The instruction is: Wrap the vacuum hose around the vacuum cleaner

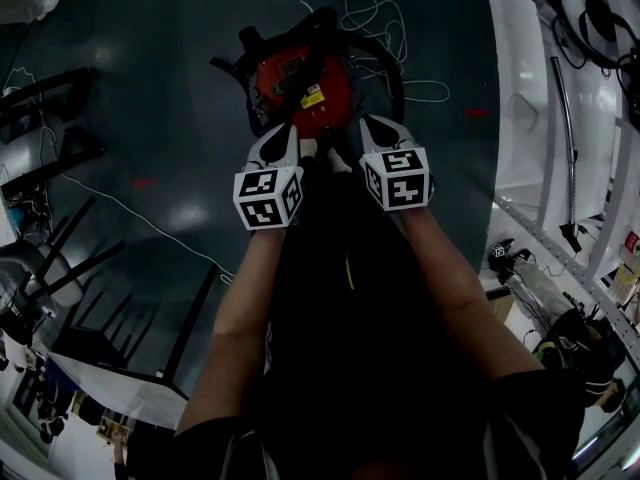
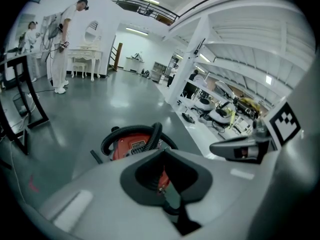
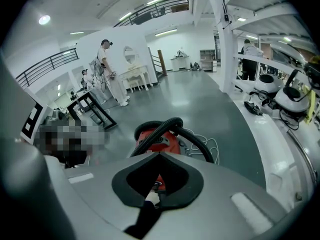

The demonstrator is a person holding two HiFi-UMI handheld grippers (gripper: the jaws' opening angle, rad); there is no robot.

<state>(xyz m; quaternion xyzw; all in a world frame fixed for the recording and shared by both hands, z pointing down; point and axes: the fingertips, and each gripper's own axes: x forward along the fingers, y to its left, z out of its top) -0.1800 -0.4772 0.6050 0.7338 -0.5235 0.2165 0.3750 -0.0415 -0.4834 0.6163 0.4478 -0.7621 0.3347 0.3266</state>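
Round red vacuum cleaner (image 1: 300,93), ribbed black hose (image 3: 156,134) arching over it, left gripper (image 1: 285,138) and right gripper (image 1: 378,133) fingers closed, empty

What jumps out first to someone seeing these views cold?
The red vacuum cleaner on the dark floor ahead, black hose looped around it. The left gripper and right gripper hang shut close by its near edge; a white cord lies tangled on the floor beyond.
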